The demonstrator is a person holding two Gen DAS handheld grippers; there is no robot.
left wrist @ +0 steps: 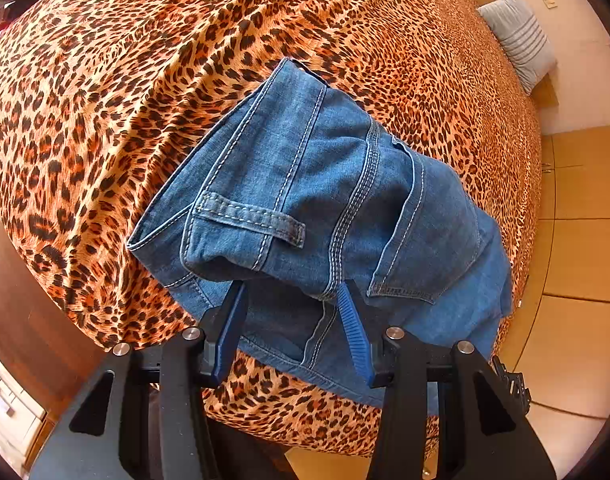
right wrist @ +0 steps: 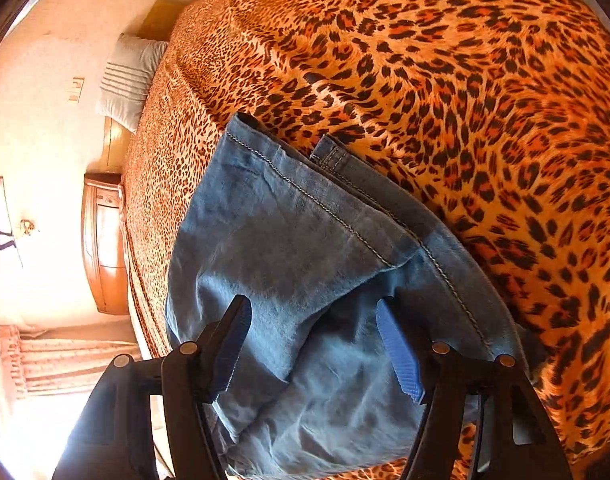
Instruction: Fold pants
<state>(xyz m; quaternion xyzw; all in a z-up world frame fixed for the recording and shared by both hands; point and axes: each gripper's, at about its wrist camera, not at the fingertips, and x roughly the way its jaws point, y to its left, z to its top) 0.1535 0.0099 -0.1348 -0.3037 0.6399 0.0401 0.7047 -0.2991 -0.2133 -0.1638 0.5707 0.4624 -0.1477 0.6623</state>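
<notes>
Folded jeans (left wrist: pixel 325 200) lay near the bed (left wrist: pixel 105 80) edge, with bare leopard cover beyond. Left gripper (left wrist: pixel 291 292) jaws spread at the waistband fold; right gripper (right wrist: pixel 313 308) jaws spread over the legs.

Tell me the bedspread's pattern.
Orange-and-black leopard print bedspread, clearest in the left wrist view.

The pants (left wrist: pixel 305 200) are showing as matt blue denim cloth, slightly rough, with pale raised stitching along the seams (the right wrist view is giving a more faded, creased face (right wrist: pixel 305 260)). The bedspread (left wrist: pixel 125 80) is looking like smooth, leopard-printed cloth. The left claw (left wrist: pixel 291 294) is showing matt black plastic arms, ribbed blue pads (left wrist: pixel 355 332) and shiny metal pins. The nightstand (right wrist: pixel 105 248) is gleaming as polished wood.
</notes>
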